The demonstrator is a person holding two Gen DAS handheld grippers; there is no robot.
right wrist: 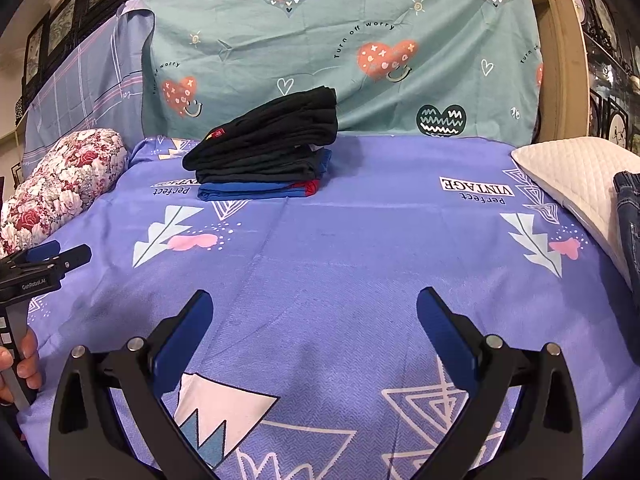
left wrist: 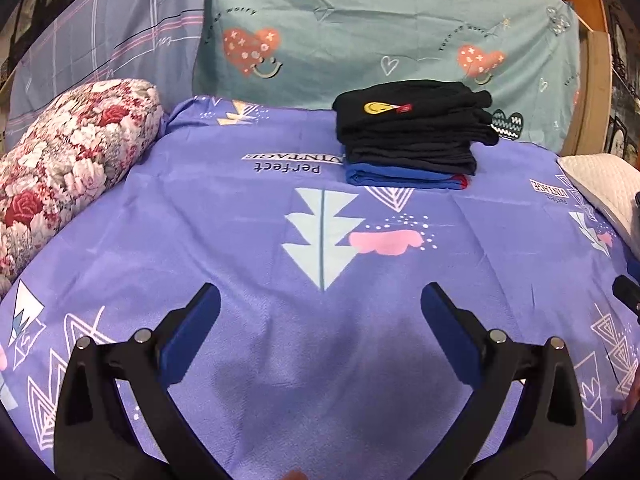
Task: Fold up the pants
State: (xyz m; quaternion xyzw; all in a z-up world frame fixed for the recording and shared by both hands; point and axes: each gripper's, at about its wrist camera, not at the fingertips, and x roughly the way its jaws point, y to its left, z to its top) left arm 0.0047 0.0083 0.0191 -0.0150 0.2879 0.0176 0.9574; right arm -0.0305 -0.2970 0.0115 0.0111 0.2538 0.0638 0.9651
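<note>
Both claws spread, empty: left claw (left wrist: pixel 320 320), right claw (right wrist: pixel 314 320) over bed (right wrist: pixel 360 260). Jeans (right wrist: pixel 630 216) at right edge: likely heavy, stiff denim; pinch waistband.

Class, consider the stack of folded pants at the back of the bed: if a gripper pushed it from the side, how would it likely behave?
The stack of folded pants is probably soft, so a push would dent it first. Its black top layers overhang the blue bottom pair, so they may slide off. Resting on the cloth purple sheet, it would likely drag and wrinkle the sheet.
</note>
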